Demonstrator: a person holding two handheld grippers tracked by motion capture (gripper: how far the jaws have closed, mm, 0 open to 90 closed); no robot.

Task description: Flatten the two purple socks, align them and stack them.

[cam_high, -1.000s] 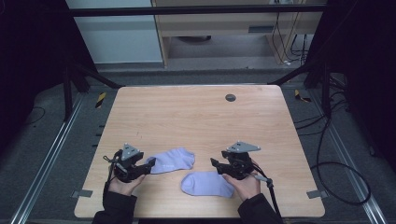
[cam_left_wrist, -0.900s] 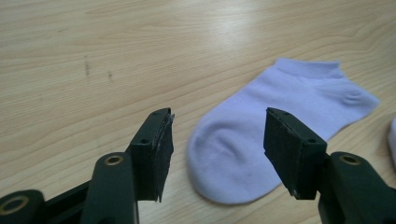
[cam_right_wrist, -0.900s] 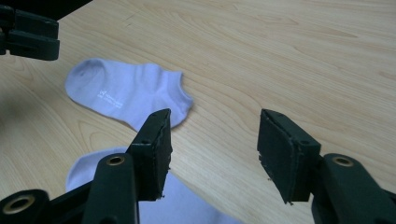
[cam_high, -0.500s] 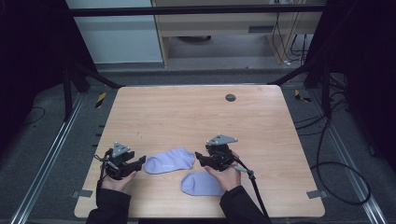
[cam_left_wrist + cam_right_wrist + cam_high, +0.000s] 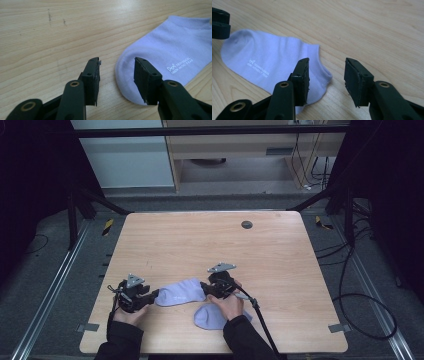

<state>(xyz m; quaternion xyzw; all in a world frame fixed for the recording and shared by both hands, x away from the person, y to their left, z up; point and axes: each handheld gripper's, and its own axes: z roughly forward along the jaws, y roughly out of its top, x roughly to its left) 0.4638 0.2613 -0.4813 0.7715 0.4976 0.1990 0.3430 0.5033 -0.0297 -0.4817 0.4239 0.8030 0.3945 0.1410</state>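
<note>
1. Moved leftward since earlier: right tongs (image 5: 204,287), now at cuff of upper sock (image 5: 180,292); second sock (image 5: 212,316) near front edge of surface (image 5: 210,245).
2. Left tongs (image 5: 117,67) half-open, just been closing, straddling toe, not pressing.
3. Right tongs (image 5: 326,68) likewise closing, cuff between, ungripped.

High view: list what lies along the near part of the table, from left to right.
Left claw → lilac ankle sock → right claw. The jaws of both claws have just been closing, each at one end of that sock.
</note>
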